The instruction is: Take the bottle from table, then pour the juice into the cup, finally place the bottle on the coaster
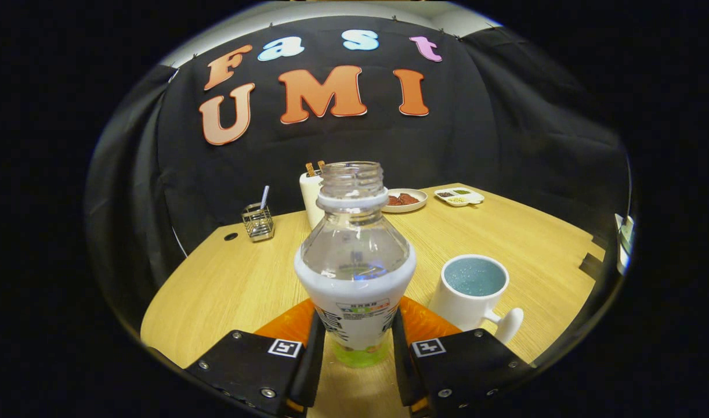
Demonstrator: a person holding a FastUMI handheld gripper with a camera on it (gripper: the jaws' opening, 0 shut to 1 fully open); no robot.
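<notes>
Clear plastic bottle (354,261): uncapped, upright, seen between the two fingers of the hand-held gripper (354,342); a white label sleeve wraps its body and a little green juice shows at the base.
Bottle axis: vertical, with the open mouth at the top, pointing up and away from the fingers.
Hand-held gripper: narrowed around the lower body of the bottle, one finger pressed against each side, so the bottle is judged to be held.
Coaster (424,322): an orange disc lying directly under and behind the bottle, showing on both sides of it just ahead of the fingers; whether the bottle's base touches it cannot be told.
Cup (473,293): a white mug with a speckled blue inside, apparently empty, standing on the tabletop (227,284) just beside the bottle, on its right and slightly beyond; its handle is turned toward the fingers.
Relation for the pour: the cup lies to the right of the held bottle, so a rightward tilt of the neck over the rim is judged to be needed.
Farther back: a wire holder (257,222), a white container (311,197), a plate of food (405,200) and a small divided dish (459,197) are set near the far edge of the tabletop, well apart from the bottle.
</notes>
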